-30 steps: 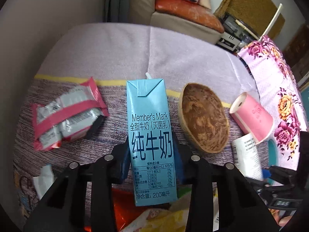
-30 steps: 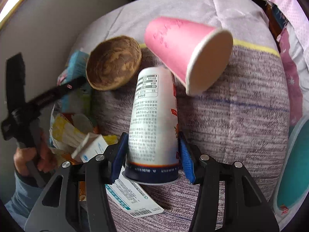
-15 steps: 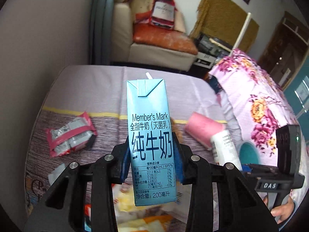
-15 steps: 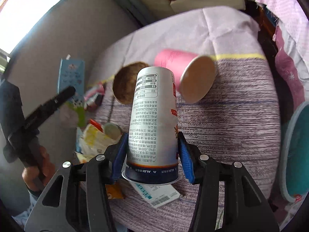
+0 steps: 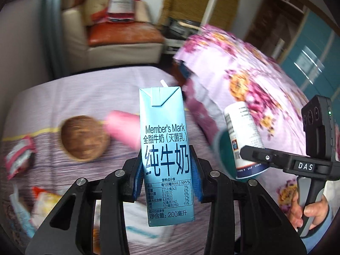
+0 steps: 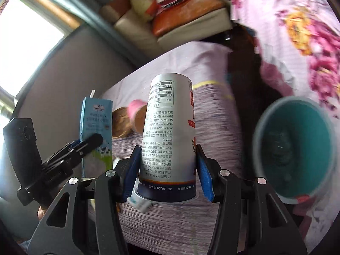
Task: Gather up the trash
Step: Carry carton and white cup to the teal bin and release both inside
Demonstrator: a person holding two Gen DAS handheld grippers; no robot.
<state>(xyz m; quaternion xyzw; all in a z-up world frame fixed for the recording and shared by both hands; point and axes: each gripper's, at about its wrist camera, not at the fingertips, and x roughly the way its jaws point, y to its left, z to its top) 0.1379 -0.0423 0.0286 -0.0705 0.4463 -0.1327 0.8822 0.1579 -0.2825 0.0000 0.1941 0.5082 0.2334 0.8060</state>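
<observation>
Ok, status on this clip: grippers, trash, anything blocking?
Left gripper shut on milk carton. Right gripper shut on can. Both held above table; teal bin right, path open.

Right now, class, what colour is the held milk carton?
Light blue milk carton, clearest in the left wrist view.

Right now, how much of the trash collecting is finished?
Nothing visibly binned yet. In hand: left hand-held gripper grips the milk carton, right hand-held gripper the white cup, near the teal bin. Left on the bed: pink cup, brown bowl, wrappers.
</observation>
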